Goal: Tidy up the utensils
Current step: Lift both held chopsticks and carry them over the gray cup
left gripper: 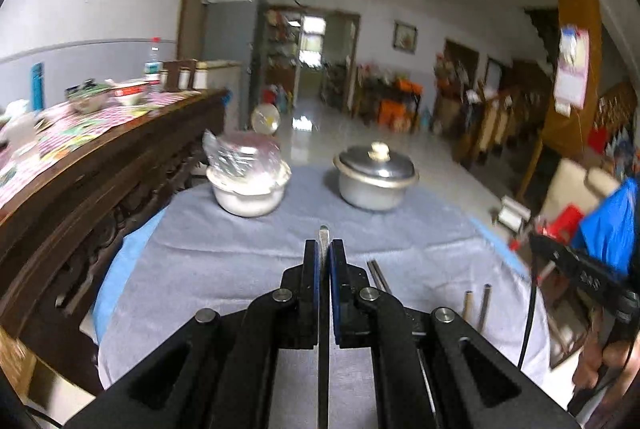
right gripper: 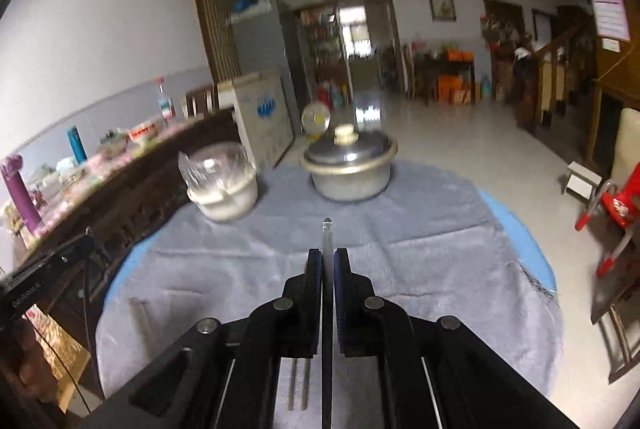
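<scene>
Left gripper (left gripper: 324, 254) clamped on a thin metal utensil (left gripper: 323, 235), tip poking out past the pads; kind of utensil unclear. Hung above grey cloth (left gripper: 224, 253) on round table (left gripper: 132, 249). Two chopsticks (left gripper: 476, 305) seen just right of left gripper, ends raised toward camera; another thin metal rod (left gripper: 379, 275) right beside its right finger. Right gripper body (left gripper: 580, 273) visible at right edge of left view, blurred.

Right gripper (right gripper: 328, 261) likewise closed tight on a slim metal piece (right gripper: 327, 235), pointed tip sticking forward. Held over cloth (right gripper: 420, 249), mid-table. Two thin rods (right gripper: 299, 383) seen under right gripper, between its arms. Blurred pale stick (right gripper: 140, 317) lay on cloth at left.

Lidded metal pot (left gripper: 376, 175) and white bowl (left gripper: 248, 189) with plastic wrap stood at far edge of table, apart from each other, well ahead of both grippers. Long wooden sideboard (left gripper: 100, 165) ran along left, cluttered with dishes. Red chair (right gripper: 616, 205) at right on tiled floor.
</scene>
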Available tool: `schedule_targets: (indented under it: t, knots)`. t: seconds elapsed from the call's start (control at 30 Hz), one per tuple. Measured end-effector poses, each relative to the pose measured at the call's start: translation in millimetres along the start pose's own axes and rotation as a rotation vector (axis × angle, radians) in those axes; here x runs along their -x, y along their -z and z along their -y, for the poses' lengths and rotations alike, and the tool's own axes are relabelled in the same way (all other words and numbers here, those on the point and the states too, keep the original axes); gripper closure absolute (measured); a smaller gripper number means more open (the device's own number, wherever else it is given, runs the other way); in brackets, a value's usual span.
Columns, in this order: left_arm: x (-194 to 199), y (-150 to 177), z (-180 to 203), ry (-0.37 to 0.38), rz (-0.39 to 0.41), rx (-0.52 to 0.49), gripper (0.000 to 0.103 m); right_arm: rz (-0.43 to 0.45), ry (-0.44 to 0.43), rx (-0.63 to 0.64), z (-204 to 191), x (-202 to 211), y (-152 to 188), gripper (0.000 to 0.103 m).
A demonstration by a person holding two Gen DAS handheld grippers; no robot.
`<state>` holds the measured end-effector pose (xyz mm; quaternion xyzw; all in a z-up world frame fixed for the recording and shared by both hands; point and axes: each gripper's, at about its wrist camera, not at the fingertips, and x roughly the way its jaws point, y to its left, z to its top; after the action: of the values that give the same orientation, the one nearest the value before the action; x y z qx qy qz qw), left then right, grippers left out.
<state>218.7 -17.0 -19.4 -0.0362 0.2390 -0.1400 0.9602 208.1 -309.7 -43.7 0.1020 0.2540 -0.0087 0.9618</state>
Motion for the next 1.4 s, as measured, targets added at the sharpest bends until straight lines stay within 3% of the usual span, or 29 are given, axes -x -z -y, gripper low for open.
schedule_targets:
  t: [0.27, 0.77, 1.1, 1.4]
  knots:
    - [32.9, 12.6, 2.6, -0.023, 0.103, 0.097, 0.098, 0.138, -0.023, -0.082, -1.2, 58.3, 14.7, 0.096]
    - [78.2, 9.8, 13.3, 0.062, 0.246, 0.214, 0.098, 0.349, -0.137, -0.166, -3.5, 109.9, 25.1, 0.096]
    - [78.6, 9.6, 16.8, 0.097, 0.263, 0.279, 0.098, 0.425, -0.201, -0.207, -6.7, 128.5, 29.4, 0.096]
    - [73.5, 10.7, 24.7, 0.091, 0.268, 0.296, 0.098, 0.459, -0.206, -0.210, -18.1, 128.3, 30.1, 0.096]
